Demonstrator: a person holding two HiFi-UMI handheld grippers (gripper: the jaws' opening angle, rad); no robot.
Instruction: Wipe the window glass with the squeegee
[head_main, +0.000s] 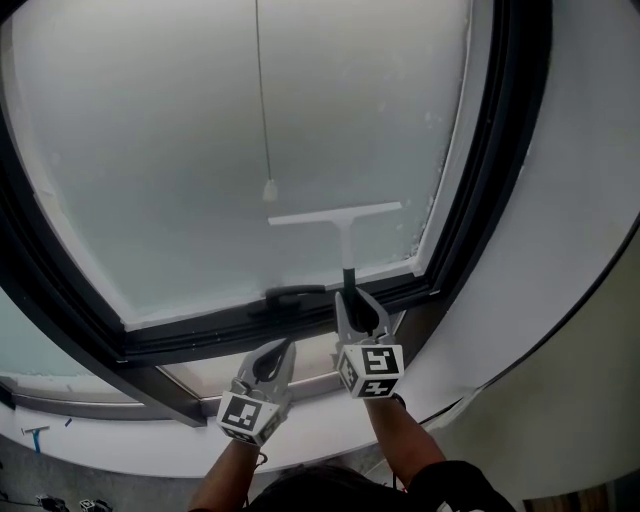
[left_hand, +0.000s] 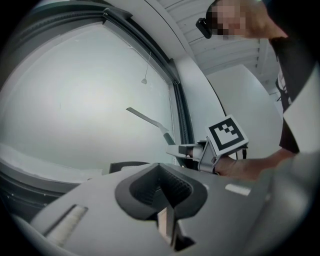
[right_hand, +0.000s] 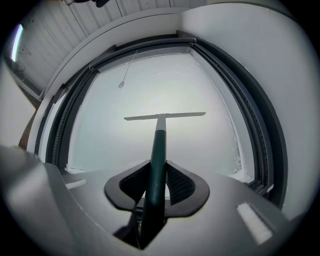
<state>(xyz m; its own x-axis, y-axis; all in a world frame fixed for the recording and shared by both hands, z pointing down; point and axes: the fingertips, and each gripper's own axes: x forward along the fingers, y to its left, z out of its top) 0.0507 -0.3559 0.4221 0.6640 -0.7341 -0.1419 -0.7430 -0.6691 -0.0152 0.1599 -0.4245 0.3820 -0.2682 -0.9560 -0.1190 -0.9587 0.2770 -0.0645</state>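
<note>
One squeegee (head_main: 338, 216) is up against the window glass (head_main: 160, 150). Its pale blade lies level across the pane's lower right part, near the dark frame (head_main: 500, 160), with the green handle running down toward the bottom edge. The right gripper (head_main: 352, 300) has its jaws clamped on that handle. A thin cord (head_main: 262, 100) hangs just left of the blade. The left gripper (head_main: 285, 348) sits lower, beside the right one — jaws pressed together, nothing between them.
</note>
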